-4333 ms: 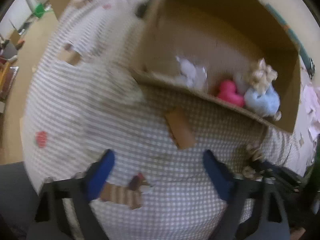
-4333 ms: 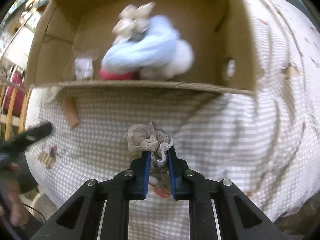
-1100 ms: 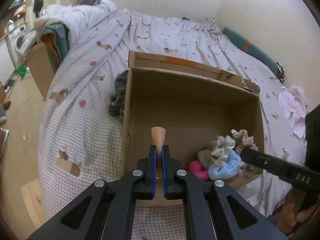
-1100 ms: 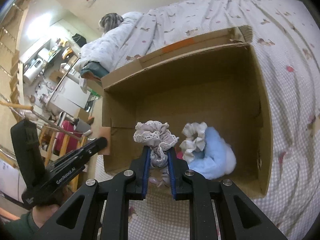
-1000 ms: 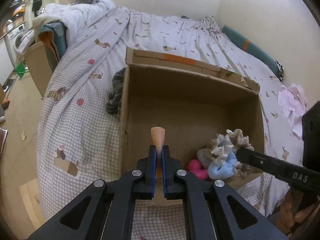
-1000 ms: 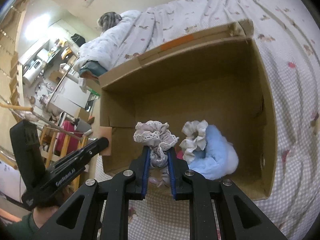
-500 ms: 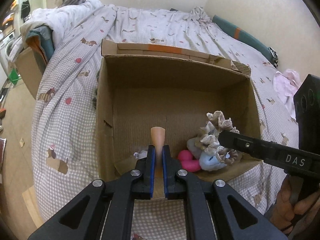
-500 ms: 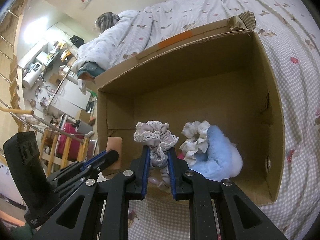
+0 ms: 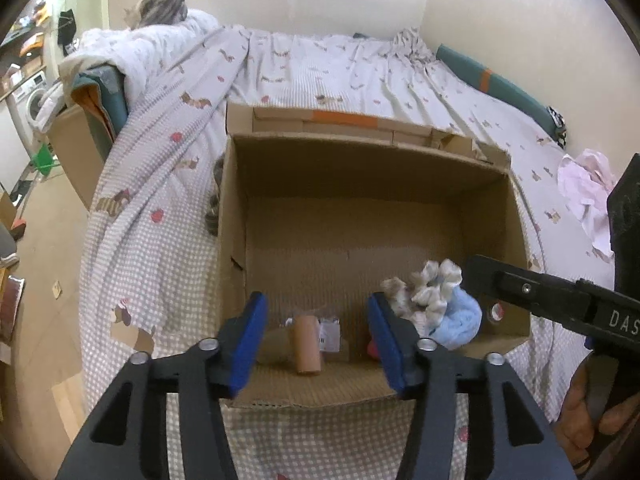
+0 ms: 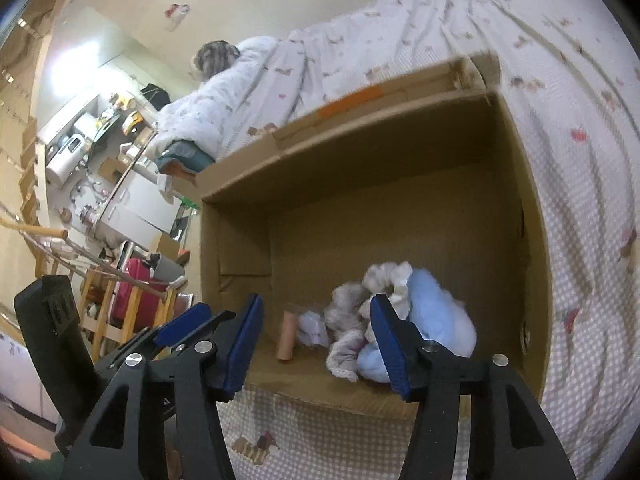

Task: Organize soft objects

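Our left hand-held gripper (image 9: 318, 338) has just been opening and now stands with jaws apart and nothing between them; the tan cylinder (image 9: 306, 344) lies on the floor of the cardboard box (image 9: 236, 200) below it. Our right hand-held gripper (image 10: 316, 340) has likewise just been opening and is empty, the lace-edged scrunchie (image 10: 346, 344) lying loose in the box beside the pale blue plush (image 10: 424, 320). We judge both drops made. The box, on the bed (image 9: 360, 64), also holds a cream scrunchie (image 9: 434, 284), something pink and a small clear packet (image 9: 330, 330). A pink cloth (image 9: 588, 188) remains outside, perhaps left to gather.
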{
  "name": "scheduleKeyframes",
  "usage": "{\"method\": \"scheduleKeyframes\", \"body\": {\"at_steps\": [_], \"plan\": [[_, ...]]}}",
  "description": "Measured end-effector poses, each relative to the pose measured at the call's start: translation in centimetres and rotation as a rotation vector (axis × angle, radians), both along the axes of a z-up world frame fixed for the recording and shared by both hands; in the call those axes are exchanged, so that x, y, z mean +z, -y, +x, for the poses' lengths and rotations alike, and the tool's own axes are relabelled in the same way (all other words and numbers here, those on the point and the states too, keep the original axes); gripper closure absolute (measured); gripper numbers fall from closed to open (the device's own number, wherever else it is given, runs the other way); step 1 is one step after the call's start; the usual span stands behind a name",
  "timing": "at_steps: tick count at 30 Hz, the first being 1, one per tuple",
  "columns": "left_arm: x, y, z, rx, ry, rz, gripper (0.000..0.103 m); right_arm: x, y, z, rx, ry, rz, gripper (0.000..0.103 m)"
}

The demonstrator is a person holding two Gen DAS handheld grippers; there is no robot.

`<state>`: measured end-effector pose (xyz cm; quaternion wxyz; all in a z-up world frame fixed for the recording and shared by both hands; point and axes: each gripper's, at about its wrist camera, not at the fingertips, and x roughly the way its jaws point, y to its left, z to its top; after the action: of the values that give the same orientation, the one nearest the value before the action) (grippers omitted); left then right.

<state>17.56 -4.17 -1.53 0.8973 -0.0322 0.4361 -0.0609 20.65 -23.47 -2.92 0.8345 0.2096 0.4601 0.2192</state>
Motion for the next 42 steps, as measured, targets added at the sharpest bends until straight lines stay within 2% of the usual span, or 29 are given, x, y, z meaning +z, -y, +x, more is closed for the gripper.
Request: {"method": "scheduleKeyframes", "body": {"at_steps": [7, 10, 13, 14, 15, 18, 21, 25, 27, 33, 36, 38, 42], "plan": [[2.1, -0.6, -0.8, 0.03, 0.065, 0.014, 0.052, 3.3, 0.0, -1.8, -0.035, 0.161, -0.106, 0.036], [3.1, -0.8, -2.0, 0.059, 0.112, 0.066, 0.038, 4.5, 0.1, -2.8, -0.062, 0.209, -0.155, 0.031], [3.9, -1.3, -2.9, 0.074, 0.128, 0.074, 0.026, 5.0, 0.6, -3.9, -0.085, 0.217, -0.188, 0.015], [4.1, -1.4, -3.3, 0.085, 0.13, 0.09, 0.021, 5.2, 0.7, -4.2, -0.1, 0.213, -0.207, 0.003], [4.3, -1.6, -3.7, 0.093, 0.133, 0.103, 0.017, 5.2, 0.9, -4.6, -0.119, 0.204, -0.225, 0.0], [4.8, -1.9, -4.8, 0.106, 0.136, 0.122, 0.009, 4.9, 2.0, -6.1, -0.174, 0.169, -0.237, 0.0], [5.4, -2.0, -5.7, 0.1, 0.136, 0.091, 0.001, 4.9, 2.8, -7.4, -0.203, 0.169, -0.247, 0.0], [5.7, -1.5, -6.4, 0.135, 0.125, 0.123, 0.001, 5.3, 3.2, -9.1, -0.212, 0.243, -0.331, 0.0], [5.5, -0.9, -7.0, 0.145, 0.122, 0.131, 0.001, 5.2, 3.4, -9.3, -0.197, 0.247, -0.346, 0.0], [3.9, 0.1, -7.6, 0.166, 0.092, 0.169, 0.001, 4.7, 4.9, -8.4, -0.191, 0.208, -0.329, 0.0], [3.2, -0.1, -7.3, 0.179, 0.069, 0.139, 0.001, 4.6, 5.3, -7.8, -0.189, 0.187, -0.274, 0.0], [3.0, -0.1, -6.9, 0.18, 0.056, 0.119, 0.001, 4.6, 5.1, -7.8, -0.179, 0.189, -0.28, 0.0], [3.3, -0.2, -6.3, 0.189, 0.056, 0.127, 0.001, 4.6, 5.3, -7.9, -0.175, 0.183, -0.275, 0.0]]}}
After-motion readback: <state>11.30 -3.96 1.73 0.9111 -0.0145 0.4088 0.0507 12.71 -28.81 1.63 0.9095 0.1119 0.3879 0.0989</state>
